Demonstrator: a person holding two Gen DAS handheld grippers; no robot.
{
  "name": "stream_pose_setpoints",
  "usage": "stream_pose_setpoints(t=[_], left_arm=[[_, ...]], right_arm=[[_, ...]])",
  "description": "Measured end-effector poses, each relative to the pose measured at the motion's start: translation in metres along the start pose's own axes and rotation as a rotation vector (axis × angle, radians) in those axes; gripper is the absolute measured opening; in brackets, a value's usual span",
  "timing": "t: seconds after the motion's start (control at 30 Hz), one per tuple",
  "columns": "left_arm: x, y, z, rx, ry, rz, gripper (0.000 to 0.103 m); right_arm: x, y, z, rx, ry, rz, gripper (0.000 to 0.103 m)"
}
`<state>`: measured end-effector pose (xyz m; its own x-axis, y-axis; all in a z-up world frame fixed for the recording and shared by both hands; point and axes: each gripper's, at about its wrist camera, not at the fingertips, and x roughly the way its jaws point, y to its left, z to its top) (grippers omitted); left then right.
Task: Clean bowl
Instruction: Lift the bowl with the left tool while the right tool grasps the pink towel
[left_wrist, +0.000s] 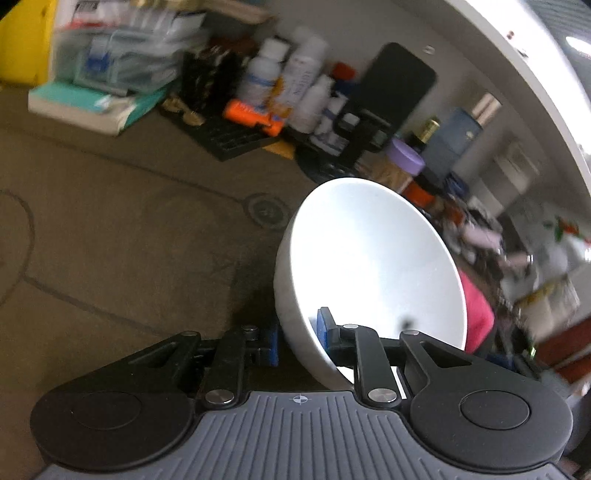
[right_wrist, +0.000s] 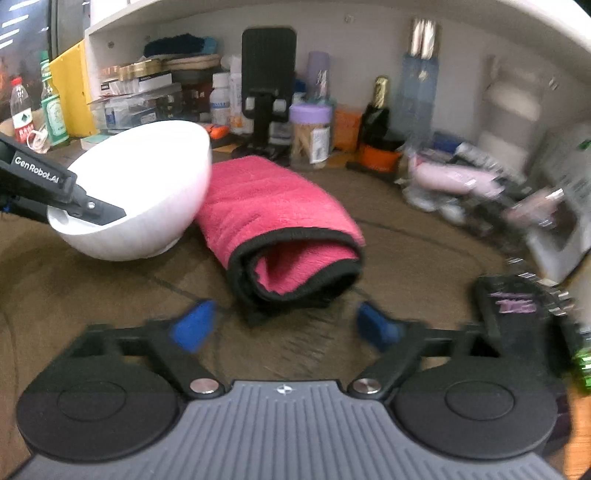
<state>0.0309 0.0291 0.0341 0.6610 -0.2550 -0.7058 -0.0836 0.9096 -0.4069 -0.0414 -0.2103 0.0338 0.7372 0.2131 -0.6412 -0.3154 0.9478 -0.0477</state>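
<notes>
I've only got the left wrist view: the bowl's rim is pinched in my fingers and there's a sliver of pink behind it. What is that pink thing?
Observer: A folded pink towel with black edging, lying on the table right beside the white bowl.
Operator: Is the right gripper on it yet?
Observer: No. The right gripper is open, its blue fingers spread just short of the towel's near end, holding nothing.
Operator: Is my bowl level?
Observer: No, it's tilted, mouth towards the left gripper, base near the towel.
</notes>
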Motion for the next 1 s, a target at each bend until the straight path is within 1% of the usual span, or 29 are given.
stream_pose_setpoints(t=[0.03,0.07,0.1,0.13,0.17,0.23,0.3,0.37,0.43,0.5,0.53,0.6,0.63,0.7,0.73,0.8,0.87,0.93,0.97,1.0], left_arm=[[-0.005,0.001,0.000,0.020,-0.015,0.003,0.016],[-0.010,0.003,-0.001,0.038,-0.029,0.006,0.015],[-0.012,0.003,-0.002,0.042,-0.026,0.009,0.014],[-0.013,0.003,-0.003,0.047,-0.022,0.012,0.014],[-0.015,0.003,-0.003,0.052,-0.019,0.015,0.013],[-0.019,0.003,-0.005,0.061,-0.013,0.021,0.012],[-0.023,0.004,-0.007,0.070,-0.007,0.027,0.012],[-0.027,0.004,-0.009,0.080,0.000,0.033,0.014],[-0.030,0.004,-0.010,0.089,0.006,0.039,0.017],[-0.034,0.004,-0.012,0.098,0.012,0.044,0.022],[-0.036,0.005,-0.013,0.103,0.016,0.047,0.024],[-0.039,0.005,-0.015,0.098,0.023,0.042,0.029],[-0.040,0.005,-0.017,0.087,0.030,0.028,0.031],[-0.042,0.004,-0.021,0.072,0.039,0.012,0.040],[-0.042,0.002,-0.023,0.068,0.042,0.009,0.042],[-0.042,-0.005,-0.026,0.086,0.040,0.015,0.054],[-0.038,-0.011,-0.033,0.094,0.055,0.011,0.057],[-0.036,-0.016,-0.037,0.100,0.042,0.029,0.058],[-0.034,-0.017,-0.038,0.094,0.037,0.033,0.059],[-0.033,-0.017,-0.038,0.089,0.037,0.033,0.058]], right_arm=[[-0.003,-0.003,0.001,-0.017,0.000,0.000,0.053],[-0.007,-0.005,0.002,-0.045,-0.004,0.007,0.058],[-0.012,-0.008,0.004,-0.073,-0.008,0.014,0.071],[-0.016,-0.010,0.006,-0.096,-0.014,0.038,0.080],[-0.019,-0.011,0.010,-0.108,-0.024,0.082,0.090],[-0.022,-0.011,0.022,-0.110,-0.045,0.148,0.092],[-0.014,-0.014,0.040,-0.101,-0.043,0.216,0.092],[0.002,-0.016,0.056,-0.096,-0.034,0.234,0.095],[0.020,-0.015,0.066,-0.107,-0.005,0.246,0.095],[0.044,-0.013,0.073,-0.107,0.045,0.257,0.103],[0.051,-0.012,0.073,-0.110,0.062,0.251,0.103],[0.067,-0.005,0.070,-0.145,0.093,0.198,0.103],[0.069,-0.004,0.068,-0.152,0.088,0.187,0.103],[0.070,-0.004,0.064,-0.124,0.067,0.186,0.101],[0.071,-0.007,0.063,-0.108,0.060,0.187,0.100],[0.072,-0.010,0.062,-0.090,0.052,0.201,0.101],[0.071,-0.015,0.064,-0.072,0.041,0.221,0.103],[0.072,-0.018,0.067,-0.052,0.032,0.218,0.102],[0.076,-0.020,0.069,-0.030,0.037,0.212,0.091],[0.079,-0.022,0.070,-0.011,0.046,0.206,0.077]])
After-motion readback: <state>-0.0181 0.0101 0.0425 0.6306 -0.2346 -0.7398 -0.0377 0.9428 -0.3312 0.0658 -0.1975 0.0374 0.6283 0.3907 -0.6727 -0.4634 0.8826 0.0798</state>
